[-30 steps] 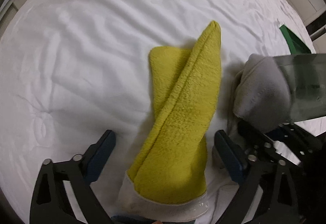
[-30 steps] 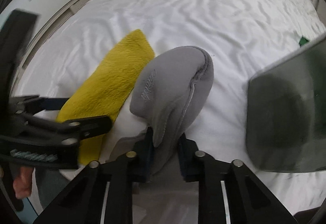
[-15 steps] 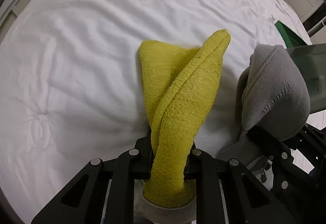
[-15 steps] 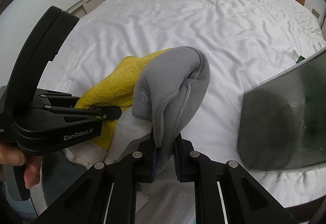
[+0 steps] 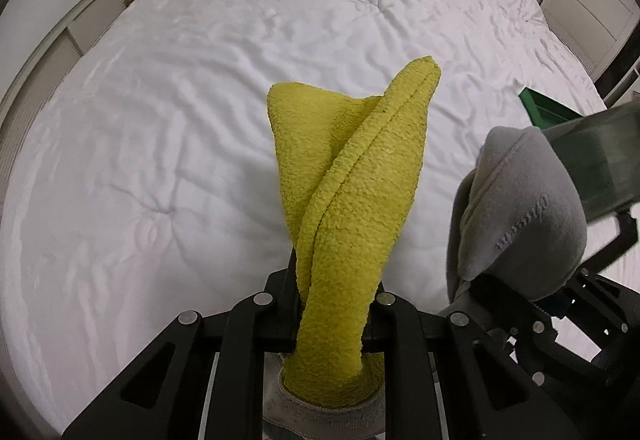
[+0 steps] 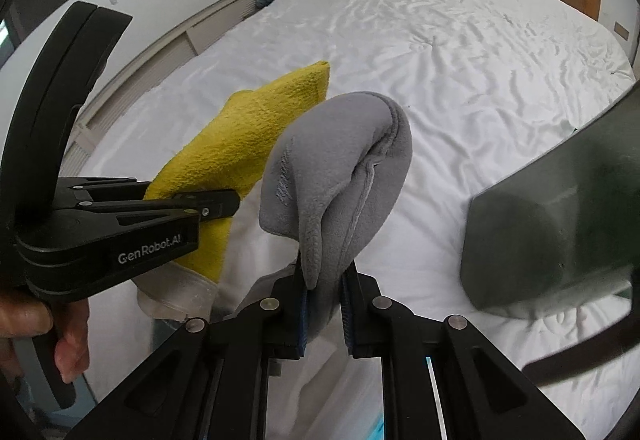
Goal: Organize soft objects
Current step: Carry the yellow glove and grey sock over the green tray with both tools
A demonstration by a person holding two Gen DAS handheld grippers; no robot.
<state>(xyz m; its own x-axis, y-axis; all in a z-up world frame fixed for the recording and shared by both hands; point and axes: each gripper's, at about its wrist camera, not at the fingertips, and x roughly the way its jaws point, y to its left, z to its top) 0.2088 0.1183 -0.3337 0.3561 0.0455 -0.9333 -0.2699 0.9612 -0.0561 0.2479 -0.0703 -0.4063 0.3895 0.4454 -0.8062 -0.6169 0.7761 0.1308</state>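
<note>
Yellow sock (image 5: pixel 352 207) pinched by left gripper (image 5: pixel 336 304) — grey one (image 6: pixel 340 175) by right gripper (image 6: pixel 324 304).

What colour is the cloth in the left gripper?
Yellow cloth, with a pale grey band at its bottom; clearest in the left wrist view.

The yellow sock's (image 5: pixel 352 207) cuff is cut off below, and the green box (image 5: pixel 544 109) hides behind the gray sock (image 5: pixel 524 215).
</note>
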